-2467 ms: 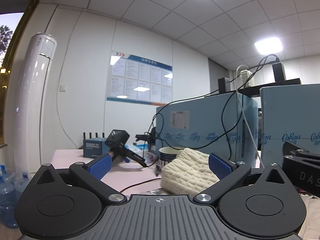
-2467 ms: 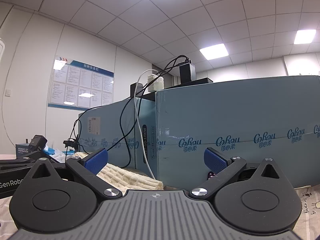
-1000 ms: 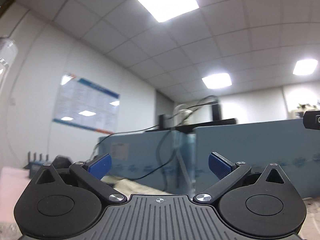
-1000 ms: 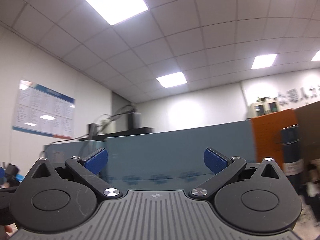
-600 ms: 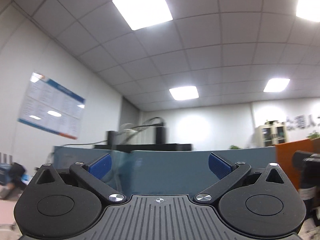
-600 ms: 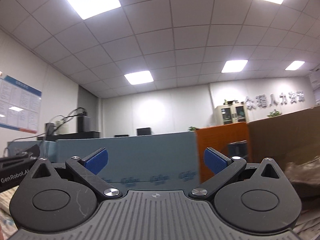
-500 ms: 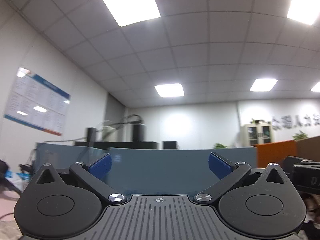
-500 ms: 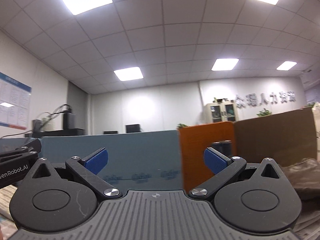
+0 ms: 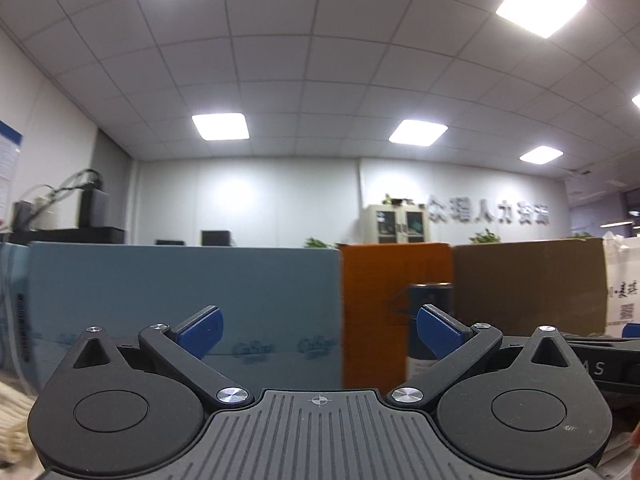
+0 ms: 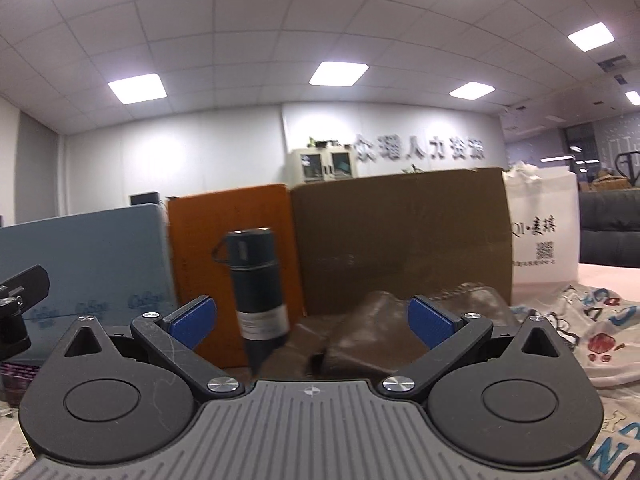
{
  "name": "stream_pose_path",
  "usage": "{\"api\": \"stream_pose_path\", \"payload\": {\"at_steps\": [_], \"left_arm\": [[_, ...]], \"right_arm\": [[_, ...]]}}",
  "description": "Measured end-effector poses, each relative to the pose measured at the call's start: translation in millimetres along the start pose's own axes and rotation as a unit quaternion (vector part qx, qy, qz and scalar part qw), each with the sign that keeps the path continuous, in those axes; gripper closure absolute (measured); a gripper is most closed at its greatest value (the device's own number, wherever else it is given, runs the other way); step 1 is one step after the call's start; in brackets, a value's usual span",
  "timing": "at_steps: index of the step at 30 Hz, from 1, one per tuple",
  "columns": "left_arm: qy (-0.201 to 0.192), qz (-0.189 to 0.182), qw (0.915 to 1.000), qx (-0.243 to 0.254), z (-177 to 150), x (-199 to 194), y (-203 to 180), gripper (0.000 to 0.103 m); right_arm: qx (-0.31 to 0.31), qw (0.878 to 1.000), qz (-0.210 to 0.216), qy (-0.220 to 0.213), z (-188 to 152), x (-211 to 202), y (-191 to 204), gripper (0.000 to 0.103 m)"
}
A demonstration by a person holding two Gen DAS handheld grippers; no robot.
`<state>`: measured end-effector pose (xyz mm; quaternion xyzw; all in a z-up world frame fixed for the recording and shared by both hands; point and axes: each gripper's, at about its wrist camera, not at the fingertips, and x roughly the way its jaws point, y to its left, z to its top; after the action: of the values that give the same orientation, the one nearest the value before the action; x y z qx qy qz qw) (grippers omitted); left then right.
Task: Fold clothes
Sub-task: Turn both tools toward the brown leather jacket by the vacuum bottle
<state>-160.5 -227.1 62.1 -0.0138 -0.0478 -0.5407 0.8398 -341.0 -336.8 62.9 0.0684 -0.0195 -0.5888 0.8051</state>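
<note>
A crumpled brown garment lies on the table just ahead of my right gripper, which is open and empty with its blue pads wide apart. My left gripper is open and empty too, pointing at the boxes along the back. A cream knitted garment shows at the lower left edge of the left wrist view. The right gripper's body shows at the right edge of that view.
Blue boxes, an orange box and a brown cardboard box line the back. A dark flask stands before the orange box. A white bag stands at the right. A printed cloth covers the table.
Both grippers have swung to the right, away from the cream knit and the wall poster, and now face the orange and brown boxes. The brown garment has come into the right view.
</note>
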Motion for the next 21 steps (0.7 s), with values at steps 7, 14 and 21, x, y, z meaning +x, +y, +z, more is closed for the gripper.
{"api": "stream_pose_path", "payload": {"at_steps": [7,14,21], "left_arm": [[0.033,-0.052,0.9980,-0.014,10.4,39.8,-21.6,0.000],[0.088,-0.088,0.9908,-0.053,18.7,66.0,-29.0,0.000],[0.162,-0.138,0.9738,-0.079,-0.5,84.6,-20.6,0.000]], "right_arm": [[0.007,0.999,-0.027,0.043,16.5,40.7,-18.7,0.000],[-0.002,0.995,-0.037,0.094,34.8,69.5,-27.0,0.000],[-0.007,0.989,-0.001,0.147,45.3,103.2,-41.0,0.000]]}}
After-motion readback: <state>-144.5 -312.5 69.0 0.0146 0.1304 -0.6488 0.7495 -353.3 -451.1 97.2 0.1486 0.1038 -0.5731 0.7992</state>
